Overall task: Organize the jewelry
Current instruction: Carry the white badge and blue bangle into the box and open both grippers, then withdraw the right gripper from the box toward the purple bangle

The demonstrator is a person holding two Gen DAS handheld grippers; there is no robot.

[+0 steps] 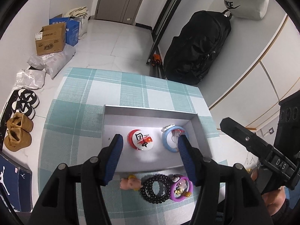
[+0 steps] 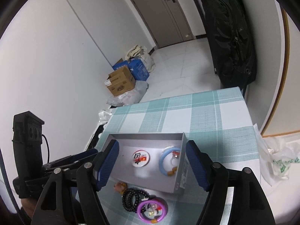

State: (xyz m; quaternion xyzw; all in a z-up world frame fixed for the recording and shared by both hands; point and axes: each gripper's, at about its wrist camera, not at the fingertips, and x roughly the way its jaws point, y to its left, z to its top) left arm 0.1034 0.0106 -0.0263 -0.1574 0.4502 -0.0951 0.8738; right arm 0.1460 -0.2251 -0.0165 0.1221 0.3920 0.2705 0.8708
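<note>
Closest to you, your left gripper (image 1: pixel 150 146) stood half spread and empty over the shallow grey cardboard tray (image 1: pixel 150 110); your right gripper (image 2: pixel 151 161) was wide, gripping nothing. Low in both frames, the black bead bracelet (image 1: pixel 155 189), purple plastic ring (image 1: pixel 181 189) and small pink figurine (image 1: pixel 130 183) were bunched together, so a pinch risked dragging two. The red-and-white badge (image 1: pixel 140 140) and blue ring (image 1: pixel 169 140) lay inside. The checked cloth (image 1: pixel 112 86) offered room in the upper frame; the tray's near wall crowded the pile.
</note>
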